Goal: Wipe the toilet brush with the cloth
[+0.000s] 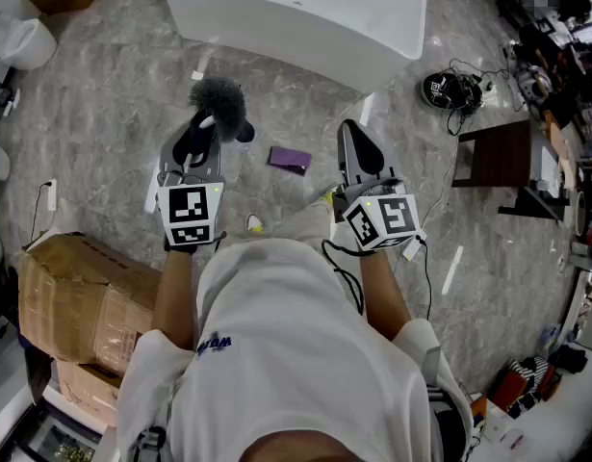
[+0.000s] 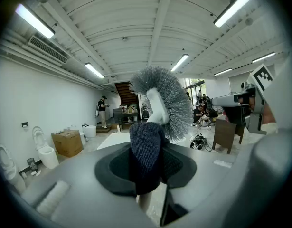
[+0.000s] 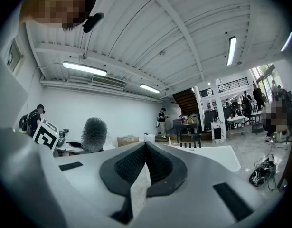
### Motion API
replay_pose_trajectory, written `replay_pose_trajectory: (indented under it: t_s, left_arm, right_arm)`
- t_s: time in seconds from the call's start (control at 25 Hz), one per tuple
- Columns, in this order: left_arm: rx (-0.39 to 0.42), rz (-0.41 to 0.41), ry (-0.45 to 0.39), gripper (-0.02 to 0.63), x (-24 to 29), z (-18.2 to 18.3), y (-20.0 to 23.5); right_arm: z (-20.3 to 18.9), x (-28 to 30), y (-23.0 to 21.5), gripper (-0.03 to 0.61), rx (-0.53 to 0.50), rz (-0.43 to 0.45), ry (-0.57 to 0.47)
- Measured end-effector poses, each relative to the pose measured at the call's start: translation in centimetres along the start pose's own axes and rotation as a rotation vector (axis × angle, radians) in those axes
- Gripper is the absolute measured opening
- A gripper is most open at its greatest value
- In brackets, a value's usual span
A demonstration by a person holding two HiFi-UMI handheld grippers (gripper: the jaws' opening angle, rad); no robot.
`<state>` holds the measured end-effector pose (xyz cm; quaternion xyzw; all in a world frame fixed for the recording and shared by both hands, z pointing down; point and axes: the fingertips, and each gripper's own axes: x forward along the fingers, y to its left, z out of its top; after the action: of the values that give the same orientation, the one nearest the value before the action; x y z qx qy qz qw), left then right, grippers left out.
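My left gripper (image 2: pixel 146 163) clamps dark handle of toilet brush (image 1: pixel 218 104), bristle head forward, clear of floor (image 1: pixel 113 114). My right gripper (image 3: pixel 145 148): jaws together, nothing between. Purple cloth (image 1: pixel 290 159) lies flat on floor between my 2 grippers, untouched. Risks: closed right jaws shove cloth instead of pinching it; brush pivots in my 1 grip under wiping pressure.

The left gripper (image 2: pixel 146 163) clamps the toilet brush (image 2: pixel 161 103) by its dark handle; bristles fan toward one o'clock, right gripper (image 2: pixel 240 101) at three o'clock.
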<state>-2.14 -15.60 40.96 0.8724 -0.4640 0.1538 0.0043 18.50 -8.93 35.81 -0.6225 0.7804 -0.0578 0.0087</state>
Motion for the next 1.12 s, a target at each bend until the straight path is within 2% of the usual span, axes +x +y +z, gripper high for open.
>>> replay_pose_trajectory:
  t_s: [0.2,0.32,0.4,0.44,0.56,0.76,0.96,1.12]
  left_arm:
    - [0.035,0.000,0.041,0.100,1.1,-0.3,-0.7]
    - [0.069,-0.018,0.069,0.100,2.4,-0.4,-2.5]
    - [0.092,-0.038,0.087,0.100,3.2,-0.4,-3.3]
    - [0.104,-0.045,0.095,0.101,3.5,-0.4,-3.4]
    - [0.169,-0.067,0.117,0.101,4.3,-0.4,-4.1]
    - [0.366,-0.086,0.161,0.101,5.6,-0.2,-6.6]
    - [0.495,-0.080,0.142,0.103,6.2,0.3,-8.3]
    - [0.515,-0.119,0.105,0.104,6.1,1.1,-9.6]
  right_arm:
    - [-0.5,0.1,-1.7,0.002,0.015,-0.022,0.016]
    - [-1.5,-0.7,-3.5,0.003,0.065,-0.062,0.028]
    - [-1.6,-1.1,-3.4,0.010,0.104,-0.058,0.014]
    - [-1.6,-0.9,-2.9,0.032,0.123,-0.042,0.007]
    - [-1.5,0.2,-0.4,0.176,0.196,0.038,-0.002]
    - [-0.3,2.6,3.2,0.324,0.264,0.148,0.020]
    - [0.0,4.7,3.8,0.367,0.214,0.143,0.075]
    - [-1.3,5.7,2.9,0.361,0.205,0.103,0.142]
